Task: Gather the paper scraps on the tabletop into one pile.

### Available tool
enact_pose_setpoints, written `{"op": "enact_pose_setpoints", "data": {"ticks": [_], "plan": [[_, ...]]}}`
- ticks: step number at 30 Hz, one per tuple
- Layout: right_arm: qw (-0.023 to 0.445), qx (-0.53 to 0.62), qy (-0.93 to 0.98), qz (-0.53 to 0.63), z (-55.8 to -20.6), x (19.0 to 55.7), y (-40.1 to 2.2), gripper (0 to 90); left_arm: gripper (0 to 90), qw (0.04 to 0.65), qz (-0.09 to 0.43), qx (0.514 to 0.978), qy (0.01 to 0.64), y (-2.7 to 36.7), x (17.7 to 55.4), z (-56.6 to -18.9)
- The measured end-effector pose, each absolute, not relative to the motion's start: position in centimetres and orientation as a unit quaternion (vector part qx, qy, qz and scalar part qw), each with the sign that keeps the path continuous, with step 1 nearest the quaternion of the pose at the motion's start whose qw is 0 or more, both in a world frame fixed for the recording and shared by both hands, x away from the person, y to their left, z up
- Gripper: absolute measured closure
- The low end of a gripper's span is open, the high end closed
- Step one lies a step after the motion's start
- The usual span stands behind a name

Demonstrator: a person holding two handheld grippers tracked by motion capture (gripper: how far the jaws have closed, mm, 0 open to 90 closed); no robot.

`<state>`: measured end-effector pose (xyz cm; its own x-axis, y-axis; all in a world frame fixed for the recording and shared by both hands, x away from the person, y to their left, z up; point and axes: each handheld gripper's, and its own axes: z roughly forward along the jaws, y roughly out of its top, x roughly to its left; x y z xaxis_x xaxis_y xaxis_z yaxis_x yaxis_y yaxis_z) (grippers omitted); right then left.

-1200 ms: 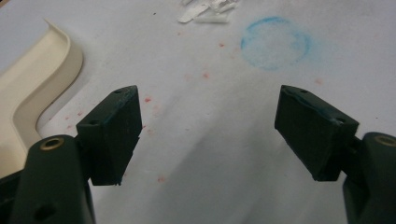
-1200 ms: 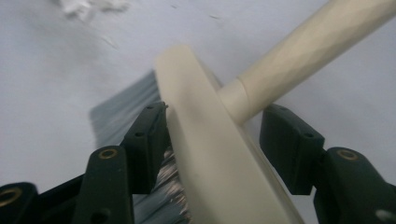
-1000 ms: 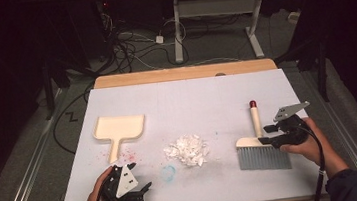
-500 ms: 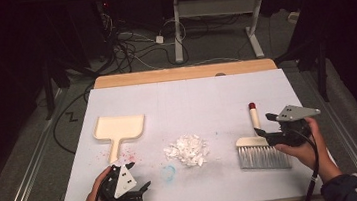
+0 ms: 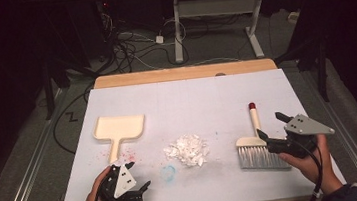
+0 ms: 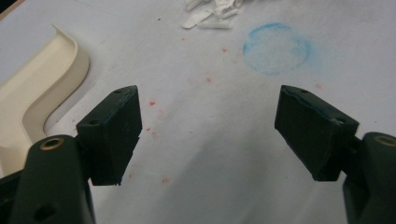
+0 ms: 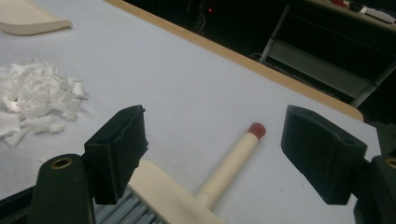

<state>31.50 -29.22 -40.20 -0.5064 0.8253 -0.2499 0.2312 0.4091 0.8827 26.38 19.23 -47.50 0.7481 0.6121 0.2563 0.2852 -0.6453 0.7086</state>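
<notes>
A cream brush [image 5: 257, 145] with grey bristles and a red-tipped handle [image 7: 229, 167] lies on the white table sheet [image 5: 192, 104]. My right gripper [image 5: 270, 125] hovers just right of the brush. Its jaws have just been opening and stand open [image 7: 215, 119], with the handle lying on the sheet beyond them, untouched. A pile of white paper scraps [image 5: 187, 150] sits mid-table. A cream dustpan [image 5: 119, 128] lies to the left. Near the front edge my left gripper [image 5: 145, 191] is open [image 6: 208, 126] over bare sheet, the dustpan's edge [image 6: 32, 93] beside it.
A faint blue ring [image 6: 278, 49] is drawn on the sheet between the left gripper and the scraps [image 6: 212, 11], with small red specks [image 5: 129, 153] near the dustpan handle. The wooden table edge [image 5: 183, 73] runs along the back. Cables and desk legs lie on the floor beyond.
The right gripper has opened off the brush handle and drawn back to the right and slightly up. The brush stays flat on the sheet. The left gripper has not moved.
</notes>
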Motion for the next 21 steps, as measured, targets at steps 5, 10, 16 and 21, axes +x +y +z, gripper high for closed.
{"op": "enact_pose_setpoints", "data": {"ticks": [5,10,16,21], "plan": [[0.363,0.345,0.758,0.418,-41.0,30.1,-29.6,23.1,21.9,0.332,0.245,0.875,0.255,19.2,26.4,-47.5],[0.372,0.338,0.760,0.412,-42.3,29.1,-30.1,22.9,21.9,0.333,0.243,0.873,0.261,19.2,26.7,-47.6],[0.378,0.336,0.760,0.408,-44.3,28.0,-31.1,22.6,21.9,0.327,0.246,0.873,0.264,19.1,26.7,-47.7],[0.376,0.329,0.766,0.405,-44.9,27.2,-31.2,22.5,21.5,0.327,0.249,0.872,0.267,19.2,26.5,-47.7]]}}
